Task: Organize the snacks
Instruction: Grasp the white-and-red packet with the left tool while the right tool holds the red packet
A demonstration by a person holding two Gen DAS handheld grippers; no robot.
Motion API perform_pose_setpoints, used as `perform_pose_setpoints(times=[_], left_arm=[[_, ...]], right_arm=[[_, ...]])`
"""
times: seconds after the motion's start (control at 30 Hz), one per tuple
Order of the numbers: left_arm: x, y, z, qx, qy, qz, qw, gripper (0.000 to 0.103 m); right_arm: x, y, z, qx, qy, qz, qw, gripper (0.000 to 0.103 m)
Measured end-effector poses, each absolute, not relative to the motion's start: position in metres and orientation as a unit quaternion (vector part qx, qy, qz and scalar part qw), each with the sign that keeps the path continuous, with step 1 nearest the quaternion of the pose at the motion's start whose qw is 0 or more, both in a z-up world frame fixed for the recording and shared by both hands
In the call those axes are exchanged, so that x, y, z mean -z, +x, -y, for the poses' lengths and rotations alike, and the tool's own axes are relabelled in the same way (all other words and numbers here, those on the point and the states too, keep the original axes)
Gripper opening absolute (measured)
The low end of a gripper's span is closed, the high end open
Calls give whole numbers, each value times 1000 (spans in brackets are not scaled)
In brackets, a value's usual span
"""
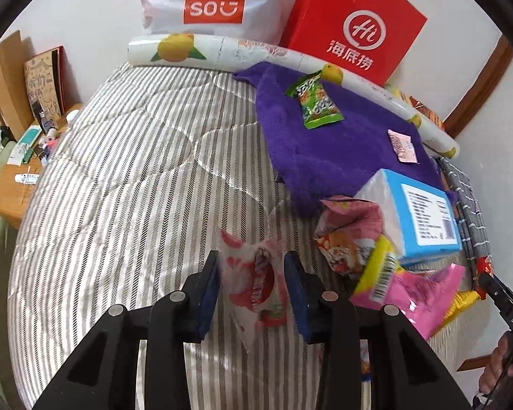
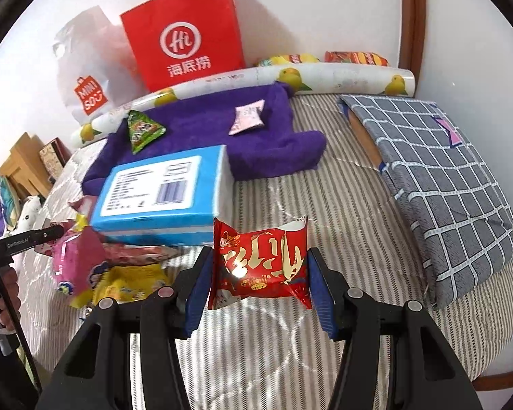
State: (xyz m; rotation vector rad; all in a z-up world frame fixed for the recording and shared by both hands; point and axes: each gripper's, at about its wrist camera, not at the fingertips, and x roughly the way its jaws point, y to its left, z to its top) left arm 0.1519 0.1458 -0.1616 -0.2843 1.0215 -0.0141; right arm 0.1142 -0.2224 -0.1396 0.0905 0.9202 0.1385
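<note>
Bedding in grey and white stripes (image 1: 126, 171) fills both views, with a white wall behind and a wooden side table (image 1: 7, 184) at far left of the left wrist view. A purple towel (image 1: 325, 136) lies upper right there, a green snack packet (image 1: 316, 100) on it. The left gripper (image 1: 253, 287) is clamped on a pink-and-white snack packet (image 1: 253, 283), low centre, its long axis running up the frame. The right gripper (image 2: 260, 270) pinches a red snack packet (image 2: 260, 263), low centre, its long axis lying across the frame between the pads.
</note>
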Motion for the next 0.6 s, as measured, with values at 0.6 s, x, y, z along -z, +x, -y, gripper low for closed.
perform_pose_setpoints(times=[0.6], left_arm=[[150, 136, -143, -1, -128, -487, 864, 18]], right_arm=[[126, 92, 214, -86, 40, -431, 897, 53]])
